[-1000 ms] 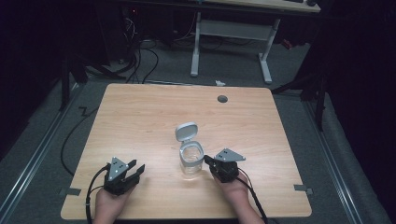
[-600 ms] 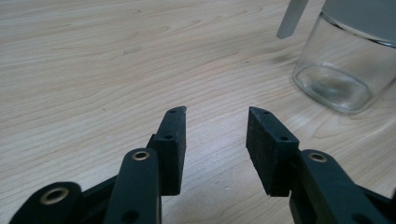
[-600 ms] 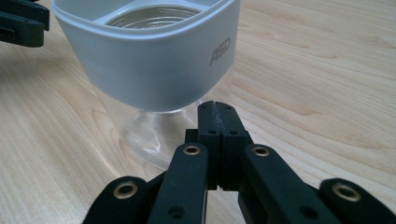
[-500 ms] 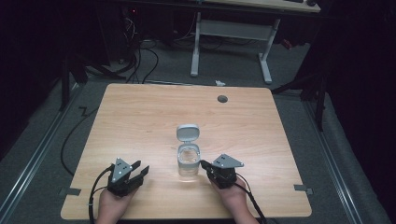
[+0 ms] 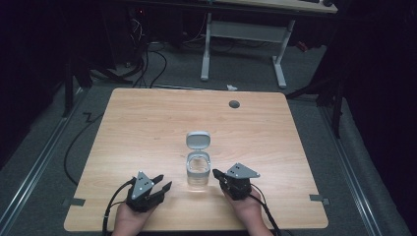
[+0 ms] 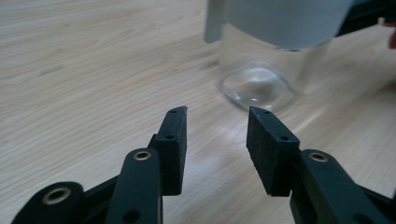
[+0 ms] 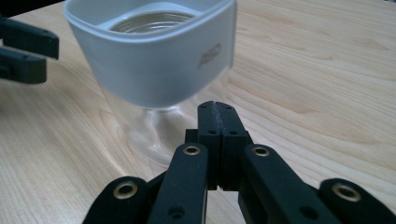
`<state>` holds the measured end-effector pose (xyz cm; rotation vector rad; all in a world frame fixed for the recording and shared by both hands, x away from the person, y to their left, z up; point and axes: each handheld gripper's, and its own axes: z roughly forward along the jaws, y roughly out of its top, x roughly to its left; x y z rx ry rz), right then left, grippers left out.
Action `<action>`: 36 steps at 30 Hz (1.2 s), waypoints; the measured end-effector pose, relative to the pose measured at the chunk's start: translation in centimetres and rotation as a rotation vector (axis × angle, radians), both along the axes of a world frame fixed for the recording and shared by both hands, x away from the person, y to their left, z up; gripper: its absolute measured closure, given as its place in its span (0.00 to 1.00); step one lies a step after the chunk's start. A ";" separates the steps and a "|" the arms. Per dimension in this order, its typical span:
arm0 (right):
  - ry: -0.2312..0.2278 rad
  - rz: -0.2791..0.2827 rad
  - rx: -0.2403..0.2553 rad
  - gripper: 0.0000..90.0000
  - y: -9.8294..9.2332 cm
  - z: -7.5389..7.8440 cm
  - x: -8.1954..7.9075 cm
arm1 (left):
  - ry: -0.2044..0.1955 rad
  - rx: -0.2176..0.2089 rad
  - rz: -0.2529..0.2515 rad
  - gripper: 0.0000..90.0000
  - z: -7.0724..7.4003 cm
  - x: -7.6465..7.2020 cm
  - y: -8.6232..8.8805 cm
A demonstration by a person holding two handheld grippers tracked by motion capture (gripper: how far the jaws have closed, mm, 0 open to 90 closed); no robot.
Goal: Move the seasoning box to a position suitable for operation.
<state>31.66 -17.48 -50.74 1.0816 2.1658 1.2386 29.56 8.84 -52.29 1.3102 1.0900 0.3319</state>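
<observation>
Left claw (image 5: 158,186) agape, right claw (image 5: 217,174) closed.

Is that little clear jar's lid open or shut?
Open: the clear glass jar's white flip lid stands tilted back, showing the mouth.

Dim lab or test room, 1 bare wooden table (image 5: 147,128) on grey carpet (image 5: 44,162), black cables (image 5: 147,64) trailing over the floor, white-legged desk frame (image 5: 243,44) behind, dark equipment (image 5: 123,34) along the back wall

Clear glass jar (image 5: 198,173) with grey collar, flip lid (image 5: 198,139) open, upright, table's near middle
</observation>
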 end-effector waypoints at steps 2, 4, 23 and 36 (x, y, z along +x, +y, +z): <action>0.007 -0.012 0.003 1.00 -0.4 -0.1 0.1 | 0.008 -0.015 -0.022 0.66 0.0 -0.3 -0.7; 0.019 -0.030 0.004 1.00 -0.7 -0.2 0.2 | 0.017 -0.017 -0.044 0.68 -0.1 -0.6 -1.5; 0.033 -0.075 0.056 1.00 -2.0 0.9 2.5 | 0.043 0.006 -0.124 0.96 -1.1 -0.4 -7.7; 0.010 -0.067 0.047 1.00 0.2 1.9 5.9 | 0.060 -0.026 -0.115 0.94 -1.1 0.0 -7.4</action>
